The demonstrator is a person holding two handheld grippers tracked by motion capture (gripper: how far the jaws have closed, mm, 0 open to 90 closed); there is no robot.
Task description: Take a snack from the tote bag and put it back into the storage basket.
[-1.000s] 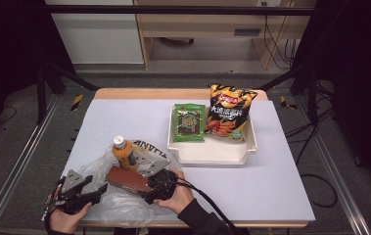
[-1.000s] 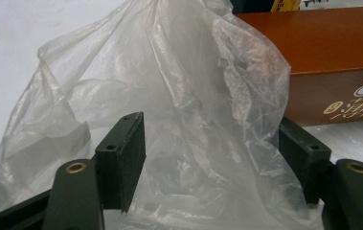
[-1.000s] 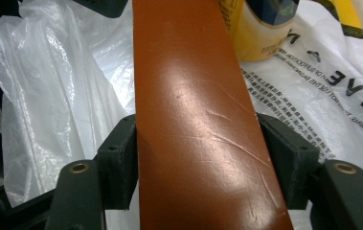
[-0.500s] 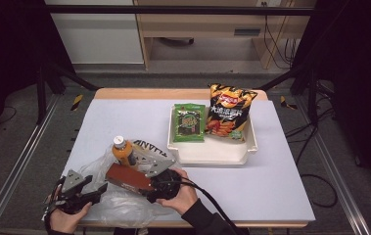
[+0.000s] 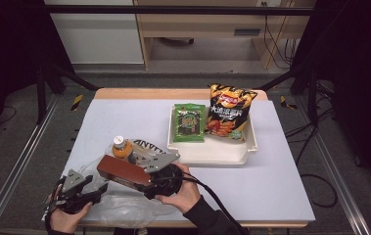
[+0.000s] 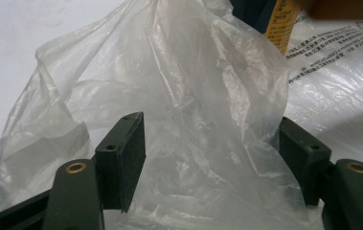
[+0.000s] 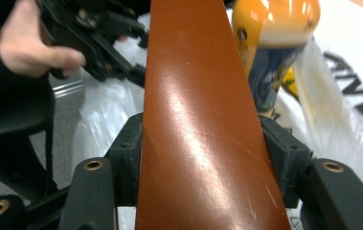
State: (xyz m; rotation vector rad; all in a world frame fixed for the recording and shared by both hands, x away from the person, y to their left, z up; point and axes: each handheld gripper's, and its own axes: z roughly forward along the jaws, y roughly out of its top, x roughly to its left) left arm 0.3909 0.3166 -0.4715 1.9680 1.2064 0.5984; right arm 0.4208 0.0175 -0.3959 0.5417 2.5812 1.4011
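Brown leather case (image 5: 120, 171), gripped flat by the right claw (image 5: 149, 177), now hangs higher above the clear plastic bag (image 5: 119, 205) than a second ago; left claw (image 5: 87, 191) gapes around bag film, extraction nearly complete.

In the right gripper view, the brown case (image 7: 203, 124) hides part of the blurred orange bottle (image 7: 275, 43), upper right, cut off at top.
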